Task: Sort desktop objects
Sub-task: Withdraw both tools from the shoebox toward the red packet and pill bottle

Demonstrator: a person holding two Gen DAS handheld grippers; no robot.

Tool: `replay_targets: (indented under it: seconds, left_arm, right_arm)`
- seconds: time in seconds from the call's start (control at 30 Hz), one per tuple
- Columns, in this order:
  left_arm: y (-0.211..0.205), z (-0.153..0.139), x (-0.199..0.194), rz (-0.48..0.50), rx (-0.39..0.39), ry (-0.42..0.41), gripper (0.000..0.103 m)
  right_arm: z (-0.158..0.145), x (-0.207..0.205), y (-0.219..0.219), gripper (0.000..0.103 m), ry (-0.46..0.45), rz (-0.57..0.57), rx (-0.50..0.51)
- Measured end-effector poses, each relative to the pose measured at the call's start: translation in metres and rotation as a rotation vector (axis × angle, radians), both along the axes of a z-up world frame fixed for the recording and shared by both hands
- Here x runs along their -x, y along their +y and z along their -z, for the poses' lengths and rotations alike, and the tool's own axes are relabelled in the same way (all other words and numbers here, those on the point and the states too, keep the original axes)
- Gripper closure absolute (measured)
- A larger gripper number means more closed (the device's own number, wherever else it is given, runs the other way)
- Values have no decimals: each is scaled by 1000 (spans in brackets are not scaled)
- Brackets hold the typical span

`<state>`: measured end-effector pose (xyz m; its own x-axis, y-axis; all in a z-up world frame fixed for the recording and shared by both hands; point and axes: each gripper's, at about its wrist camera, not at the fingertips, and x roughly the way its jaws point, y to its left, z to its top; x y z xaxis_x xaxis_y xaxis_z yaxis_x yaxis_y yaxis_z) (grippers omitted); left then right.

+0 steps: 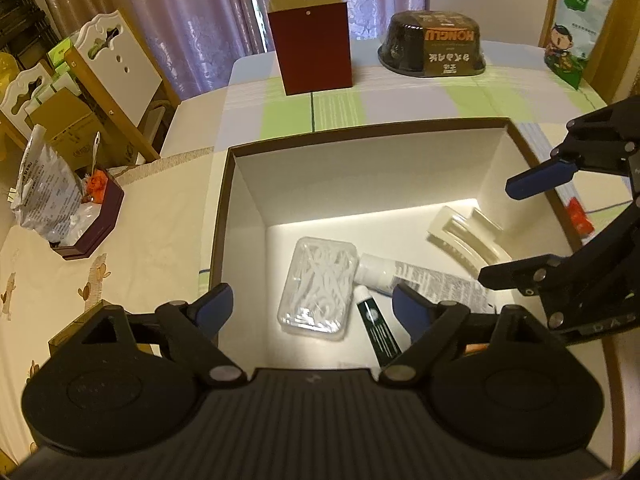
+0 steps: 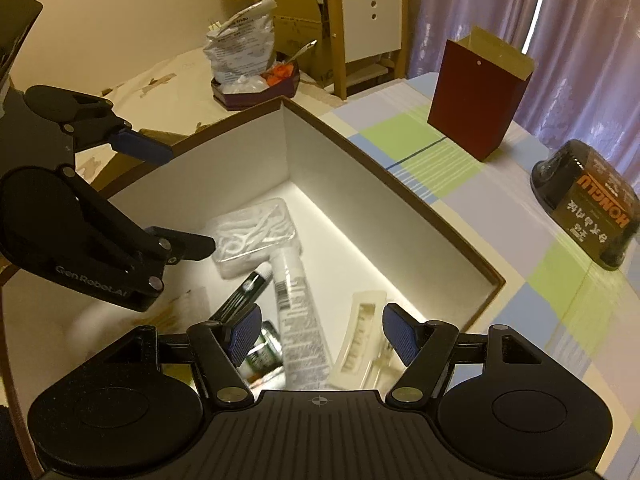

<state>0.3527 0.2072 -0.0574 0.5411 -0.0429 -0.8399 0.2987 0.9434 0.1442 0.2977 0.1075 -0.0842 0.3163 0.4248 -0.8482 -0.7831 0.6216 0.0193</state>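
As both handheld grippers hang over a brown-rimmed, white-lined cardboard box [image 1: 224, 216], each stands wide apart and holds nothing. The left gripper [image 1: 312, 304] sits at the lower centre of its own view, its blue ribbed pads straddling the box's near wall; the right gripper [image 2: 320, 330] occupies the lower centre of the right wrist view, directly above the sorted items.

Inside the box, a clear rigid plastic case of white floss picks [image 1: 318, 286] lies at the centre of the left view, touching a white squeeze tube with printed text [image 1: 420, 278] whose long axis runs from the case towards the lower right. A slim dark green tube with a white cap [image 1: 376, 328] rests just beside the case, angled down the frame. A cream, toothed plastic hair claw [image 1: 468, 240] lies at right, apart from the tubes.

In the right wrist view the white tube and the hair claw run nearly straight between that gripper's pads, so the right hand appears nearer to both.

Outside the box, on the checked tablecloth [image 1: 340, 104], a stiff dark red paper bag [image 1: 310, 48] stands upright at upper centre, with a glossy black shrink-wrapped bowl [image 1: 432, 44] to its right, both well apart from either gripper.
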Motion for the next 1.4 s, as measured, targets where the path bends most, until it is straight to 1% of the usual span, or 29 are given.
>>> replay_targets:
  seconds: [0.13, 0.17, 0.2, 0.23, 0.27, 0.4, 0.63, 0.67, 0.8, 1.23, 1.4]
  left_arm:
    - [3, -10, 18, -2, 12, -11, 17]
    - [3, -12, 22, -3, 13, -13, 17]
    - [4, -14, 26, -4, 14, -15, 16]
    - [4, -16, 31, -3, 15, -18, 15]
    - [4, -18, 35, -4, 16, -20, 14]
    - [3, -25, 52, -11, 18, -31, 11]
    - [0, -39, 79, -25, 13, -57, 6]
    - [-1, -40, 83, -26, 10, -62, 4]
    - [-3, -44, 99, -35, 5, -71, 4]
    - [-9, -51, 146, -60, 36, -74, 4]
    - [-10, -56, 167, -80, 47, -83, 4]
  right_arm:
    - [-7, 16, -8, 33, 4, 16, -19]
    - [-9, 21, -10, 31, 4, 20, -23]
    - [-10, 25, -12, 26, 4, 25, -26]
    - [-12, 30, -15, 8, -1, 29, -32]
    - [-14, 35, -17, 3, -9, 32, -39]
    - [-21, 51, -25, 3, -8, 46, -68]
    - [-30, 72, -32, 3, -21, 56, -87]
    - [-32, 76, -33, 3, -24, 55, -93]
    - [-36, 89, -38, 3, -28, 57, -109]
    - [-40, 124, -60, 3, -12, 68, -132]
    - [-44, 136, -67, 3, -4, 62, -157]
